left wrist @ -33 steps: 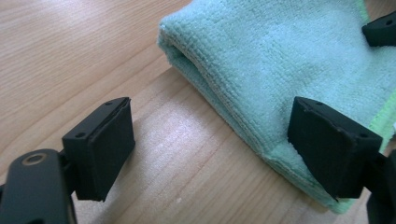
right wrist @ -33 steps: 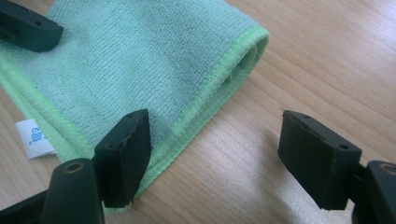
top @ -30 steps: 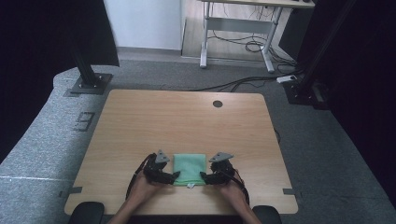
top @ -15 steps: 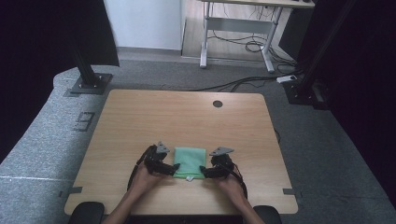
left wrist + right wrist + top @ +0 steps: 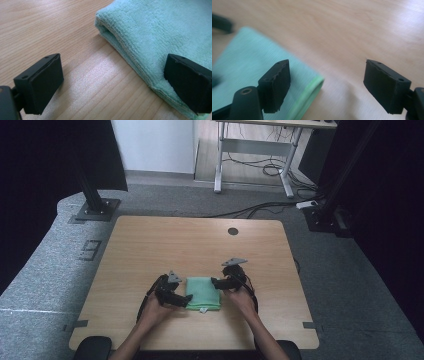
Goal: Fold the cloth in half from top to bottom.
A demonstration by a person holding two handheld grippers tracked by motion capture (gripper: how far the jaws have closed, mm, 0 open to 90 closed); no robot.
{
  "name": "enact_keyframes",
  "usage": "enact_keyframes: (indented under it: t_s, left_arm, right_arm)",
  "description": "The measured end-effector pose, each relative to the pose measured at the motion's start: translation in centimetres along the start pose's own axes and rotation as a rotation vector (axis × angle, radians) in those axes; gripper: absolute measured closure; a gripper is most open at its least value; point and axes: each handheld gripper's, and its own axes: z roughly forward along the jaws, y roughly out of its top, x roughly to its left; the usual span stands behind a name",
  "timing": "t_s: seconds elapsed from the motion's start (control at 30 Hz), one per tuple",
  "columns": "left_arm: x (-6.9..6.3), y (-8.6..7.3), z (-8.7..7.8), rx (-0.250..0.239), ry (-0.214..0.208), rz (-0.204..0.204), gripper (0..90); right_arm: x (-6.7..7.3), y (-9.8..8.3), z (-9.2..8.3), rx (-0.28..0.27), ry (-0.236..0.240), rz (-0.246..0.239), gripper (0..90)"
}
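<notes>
I see both grippers wide and holding nothing: left gripper just opened beside the folded green cloth, right gripper at its far corner.

Wooden table on grey carpet, with studio fixtures around it

The table's light top has a round dark cable hole near its far edge, towards the far right corner; strips of tape mark the carpet just off the near corners. A black stand with a flat base plate rises beyond the far left corner, another black stand beyond the far right corner, dark curtains behind both. Farther back stands a white-legged desk with loose cables on the floor beneath it
</notes>
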Motion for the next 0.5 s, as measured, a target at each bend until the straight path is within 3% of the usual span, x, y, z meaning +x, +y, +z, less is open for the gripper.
enact_keyframes:
  t_s: [0.13,0.2,0.37,0.5]
  left_arm:
    - [0.0,0.0,0.0,0.000,0.000,0.000,3.0]
    - [0.0,0.0,0.0,0.000,0.000,0.000,3.0]
    - [0.2,0.3,-0.2,0.006,-0.020,-0.008,5.2]
    - [1.2,2.0,-0.9,-0.059,0.006,-0.046,6.6]
  right_arm:
    - [-0.3,-0.3,1.8,0.052,-0.038,-0.028,21.0]
    - [-0.4,-0.6,2.0,0.039,-0.043,-0.019,20.9]
    - [-0.1,-1.0,2.0,0.010,-0.065,-0.054,21.5]
    - [-0.1,-1.1,2.0,0.002,-0.059,-0.042,21.6]
